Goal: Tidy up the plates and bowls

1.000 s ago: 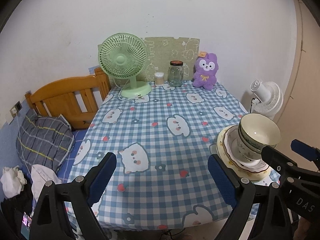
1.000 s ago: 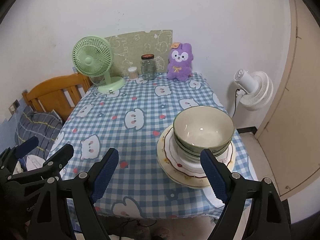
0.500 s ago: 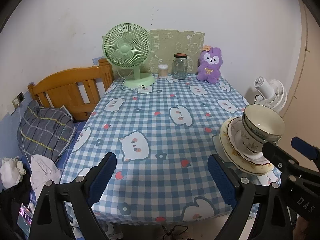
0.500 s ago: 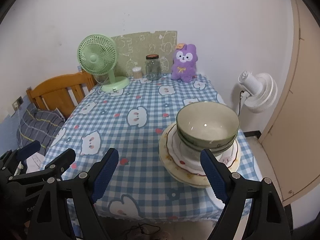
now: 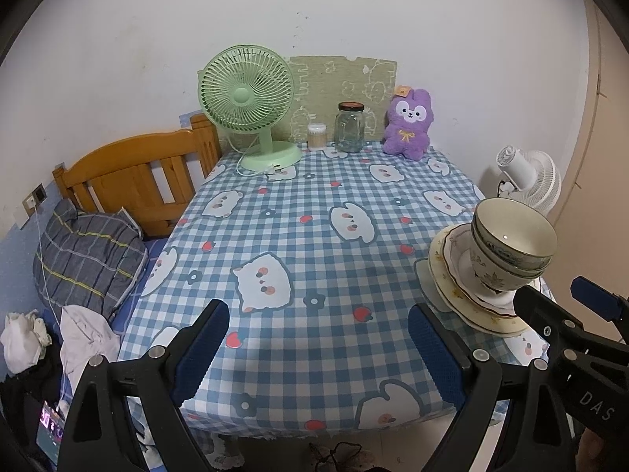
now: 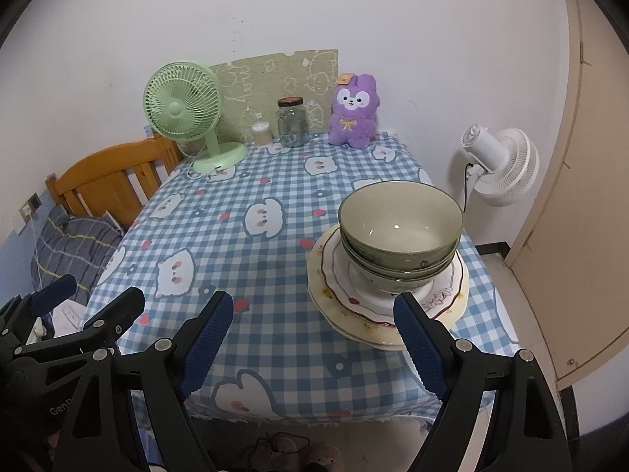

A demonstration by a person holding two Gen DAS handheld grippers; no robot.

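Fingers spread wide on both sides, left gripper [image 5: 318, 346] and right gripper [image 6: 312, 338] holding nothing, hanging over the near table edge. Bowls [image 6: 399, 232] sit nested on stacked plates [image 6: 440, 299] at the table's [image 6: 251, 267] right. Along the back: green fan [image 6: 182, 112], jar [image 6: 292, 124], purple plush [image 6: 354, 110].

White plaster wall [image 5: 354, 11], scuffed, with a green patterned board [image 5: 346, 78] leaning on it behind the bench [image 5: 314, 236], which wears a blue-white check cloth with cartoon prints. Wooden bed headboard [image 5: 133, 181] left of bench, grey plaid pillow [image 5: 86, 251] and crumpled clothes [image 5: 86, 338] on the bed. White fan [image 6: 499, 161] and beige door [image 6: 582, 196] on the right, dim even indoor light.
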